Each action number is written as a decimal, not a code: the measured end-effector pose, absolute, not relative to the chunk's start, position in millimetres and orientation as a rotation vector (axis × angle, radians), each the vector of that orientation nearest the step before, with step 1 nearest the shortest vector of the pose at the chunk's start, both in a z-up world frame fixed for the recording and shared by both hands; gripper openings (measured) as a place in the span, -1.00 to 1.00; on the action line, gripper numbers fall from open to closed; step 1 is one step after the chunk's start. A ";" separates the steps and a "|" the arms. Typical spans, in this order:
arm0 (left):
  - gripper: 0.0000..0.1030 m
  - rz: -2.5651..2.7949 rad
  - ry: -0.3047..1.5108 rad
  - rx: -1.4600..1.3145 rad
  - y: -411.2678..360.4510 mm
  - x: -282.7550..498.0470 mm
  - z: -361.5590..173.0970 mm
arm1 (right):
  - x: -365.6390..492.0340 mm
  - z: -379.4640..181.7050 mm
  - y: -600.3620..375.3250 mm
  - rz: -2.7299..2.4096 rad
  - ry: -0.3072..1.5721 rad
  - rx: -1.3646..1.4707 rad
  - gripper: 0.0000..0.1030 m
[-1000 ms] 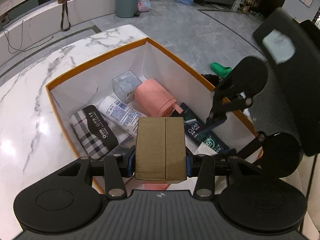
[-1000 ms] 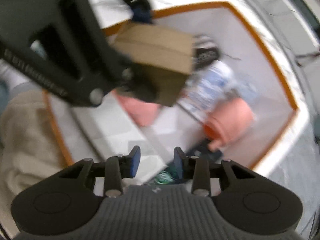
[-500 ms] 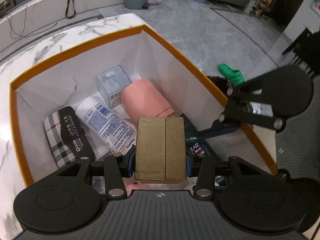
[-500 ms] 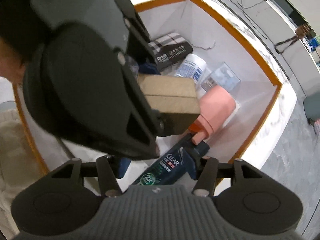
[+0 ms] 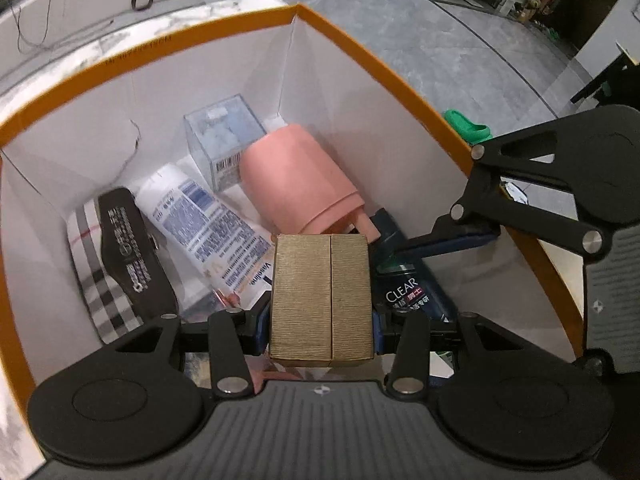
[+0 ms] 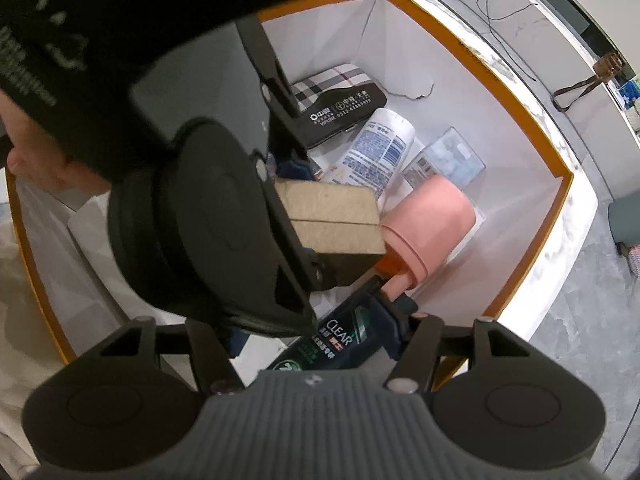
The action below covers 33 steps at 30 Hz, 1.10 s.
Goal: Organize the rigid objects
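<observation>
My left gripper (image 5: pixel 320 326) is shut on a gold-brown ribbed box (image 5: pixel 321 296) and holds it inside the white, orange-rimmed storage box (image 5: pixel 360 56), above the things lying in it. The gold box also shows in the right wrist view (image 6: pixel 334 220). My right gripper (image 6: pixel 316 344) is open, its jaws on either side of a dark CLEAR shampoo bottle (image 6: pixel 340 340) at the box's near right; that bottle also shows in the left wrist view (image 5: pixel 408 292). A pink bottle (image 5: pixel 296 180) lies beside it.
In the box also lie a white Vaseline tube (image 5: pixel 208 220), a clear plastic case (image 5: pixel 224 140), and a black case on a plaid pouch (image 5: pixel 128 256). The box stands on a white marble counter (image 5: pixel 80 44). The left gripper body hides much of the right wrist view.
My left gripper has gone lower and deeper into the box with the gold box. My right gripper has opened wide and come down around the CLEAR bottle.
</observation>
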<state>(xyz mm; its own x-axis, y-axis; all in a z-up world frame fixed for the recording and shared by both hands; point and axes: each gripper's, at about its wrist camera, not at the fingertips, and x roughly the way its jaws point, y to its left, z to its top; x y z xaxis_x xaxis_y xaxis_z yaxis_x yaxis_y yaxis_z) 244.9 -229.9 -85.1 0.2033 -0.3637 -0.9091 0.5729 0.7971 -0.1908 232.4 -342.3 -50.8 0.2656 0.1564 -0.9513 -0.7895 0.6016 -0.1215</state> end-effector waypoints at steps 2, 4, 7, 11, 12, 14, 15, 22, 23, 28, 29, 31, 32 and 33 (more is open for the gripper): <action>-0.01 -0.664 1.211 0.203 -230.7 246.4 -87.4 | 231.8 -49.9 -342.0 0.707 1.132 -0.678 0.20; 0.08 -0.671 1.206 0.199 -230.6 246.2 -87.3 | 230.8 -49.4 -341.4 0.704 1.133 -0.679 0.20; 0.18 -0.689 1.212 0.192 -230.1 246.5 -84.9 | 230.8 -51.0 -339.3 0.703 1.138 -0.685 0.21; 0.27 -0.703 1.187 0.188 -224.3 243.4 -73.5 | 230.6 -48.7 -338.6 0.698 1.135 -0.684 0.29; 0.29 -0.707 1.177 0.188 -222.0 242.0 -69.0 | 230.0 -47.2 -338.7 0.697 1.133 -0.683 0.29; 0.31 -0.712 1.148 0.197 -214.5 237.5 -56.3 | 228.6 -42.0 -337.9 0.689 1.124 -0.683 0.29; 0.32 -0.714 1.128 0.205 -210.1 234.1 -49.1 | 227.3 -39.3 -337.1 0.684 1.121 -0.685 0.29; 0.35 -0.713 0.956 0.309 -158.9 198.8 17.7 | 211.4 -13.6 -325.7 0.639 1.067 -0.651 0.32; 0.36 -0.700 0.944 0.313 -149.5 194.0 24.2 | 207.9 -10.9 -322.7 0.634 1.060 -0.651 0.32; 0.36 -0.622 0.877 0.321 -101.1 162.3 54.0 | 188.4 7.6 -305.4 0.593 1.004 -0.663 0.32; 0.36 -0.610 0.856 0.329 -92.3 153.5 58.7 | 185.9 11.8 -303.1 0.573 0.993 -0.653 0.32; 0.36 -0.600 0.807 0.348 -76.7 133.5 67.3 | 182.9 22.0 -298.7 0.530 0.972 -0.603 0.33; 0.36 -0.596 0.782 0.353 -72.9 124.8 68.4 | 180.6 26.5 -297.5 0.505 0.963 -0.569 0.34; 0.36 -0.584 0.754 0.352 -67.7 116.4 70.1 | 178.0 30.0 -296.6 0.482 0.956 -0.537 0.35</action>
